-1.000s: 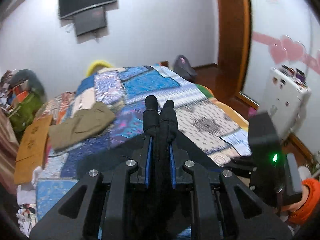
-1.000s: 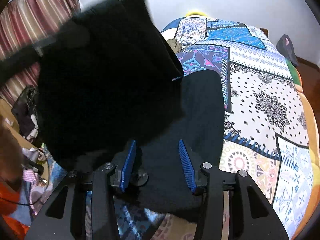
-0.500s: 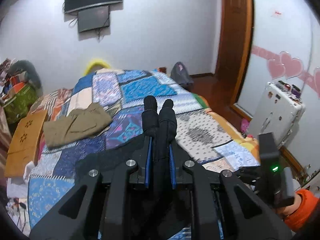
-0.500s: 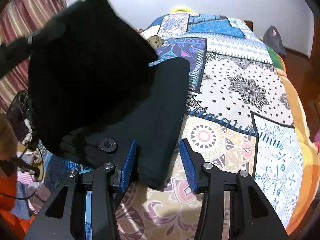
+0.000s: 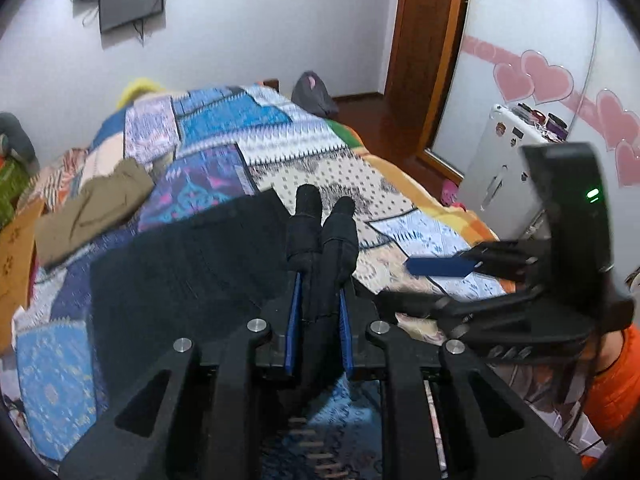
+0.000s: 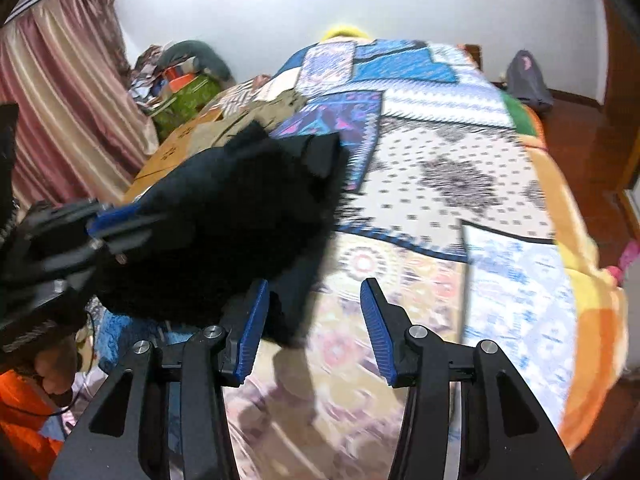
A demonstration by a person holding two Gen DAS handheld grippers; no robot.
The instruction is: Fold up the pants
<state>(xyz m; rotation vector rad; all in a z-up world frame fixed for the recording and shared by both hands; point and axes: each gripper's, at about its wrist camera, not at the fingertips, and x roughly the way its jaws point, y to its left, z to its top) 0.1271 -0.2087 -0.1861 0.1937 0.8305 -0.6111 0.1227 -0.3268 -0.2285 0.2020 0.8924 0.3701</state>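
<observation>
The black pants (image 5: 180,272) lie spread on the patchwork quilt (image 5: 280,136) of the bed. My left gripper (image 5: 320,276) is shut on a bunched fold of them, which sticks out past the blue pads. In the right wrist view that lifted black fold (image 6: 240,208) hangs from the left gripper (image 6: 104,224) at the left edge. My right gripper (image 6: 316,320) is open over bare quilt (image 6: 500,280), with only the pants' edge near its left pad and nothing gripped. It also shows at the right of the left wrist view as the right gripper (image 5: 412,284).
Folded olive pants (image 5: 92,208) lie at the bed's far left beside a brown cardboard sheet (image 5: 16,248). A white case (image 5: 500,156) and a wooden door frame (image 5: 428,60) stand to the right. Striped curtains (image 6: 60,100) hang at the left. An orange sleeve (image 5: 616,380) is close.
The left gripper has come down toward the bed with the black fold still in it. The right gripper has slid right, off the pants, and is now over bare quilt.
</observation>
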